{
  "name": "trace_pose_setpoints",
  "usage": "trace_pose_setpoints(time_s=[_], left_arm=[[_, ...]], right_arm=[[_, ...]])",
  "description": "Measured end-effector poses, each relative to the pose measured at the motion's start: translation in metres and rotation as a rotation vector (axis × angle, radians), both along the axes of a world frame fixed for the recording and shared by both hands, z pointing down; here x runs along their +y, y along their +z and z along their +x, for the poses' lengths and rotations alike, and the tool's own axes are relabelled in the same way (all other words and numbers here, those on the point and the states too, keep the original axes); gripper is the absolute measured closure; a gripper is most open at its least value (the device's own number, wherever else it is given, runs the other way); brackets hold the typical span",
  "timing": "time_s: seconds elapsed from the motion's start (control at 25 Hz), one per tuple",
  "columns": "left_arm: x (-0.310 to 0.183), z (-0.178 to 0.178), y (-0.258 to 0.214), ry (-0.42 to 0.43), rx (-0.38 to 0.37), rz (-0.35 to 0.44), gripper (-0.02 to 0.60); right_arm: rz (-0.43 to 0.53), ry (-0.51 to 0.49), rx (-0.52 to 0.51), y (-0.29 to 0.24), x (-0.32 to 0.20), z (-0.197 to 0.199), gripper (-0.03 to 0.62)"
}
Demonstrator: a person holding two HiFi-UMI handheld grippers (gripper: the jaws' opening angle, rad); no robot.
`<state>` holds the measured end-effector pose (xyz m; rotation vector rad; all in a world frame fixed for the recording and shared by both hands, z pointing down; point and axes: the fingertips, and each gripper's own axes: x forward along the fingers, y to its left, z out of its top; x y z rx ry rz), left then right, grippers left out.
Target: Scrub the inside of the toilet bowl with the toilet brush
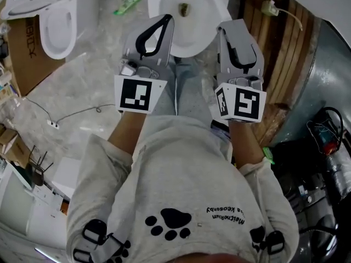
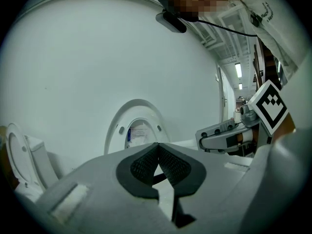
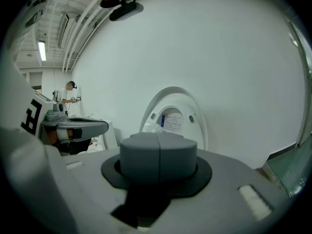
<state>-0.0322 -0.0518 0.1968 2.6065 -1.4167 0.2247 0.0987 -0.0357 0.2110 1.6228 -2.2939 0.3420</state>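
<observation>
Grey left tongs [image 2: 157, 147] clenched, tips meeting, nothing between. Right tongs [image 3: 158, 152] clenched too, empty. Both held side by side, just short of the white toilet bowl [image 1: 192, 37], lid [image 3: 171, 95] raised. Second toilet [image 1: 55, 23] off left.

Toilet bowl [image 1: 192, 37] top cut off @ head view edge.
</observation>
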Motion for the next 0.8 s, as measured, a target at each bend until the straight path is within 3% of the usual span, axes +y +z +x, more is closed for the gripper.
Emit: trace_pose_setpoints(time_s=[0.52, 0.8], left_arm=[[-0.017, 0.016, 0.086, 0.050, -0.040, -0.012, 0.583], [-0.007, 0.020, 0.132, 0.043, -0.032, -0.058, 0.583]], right_arm=[[-0.038, 0.003, -0.009, 0.081, -0.007, 0.002, 0.444], [-0.091, -0.018, -0.001, 0.122, 0.009, 0.004, 0.444]])
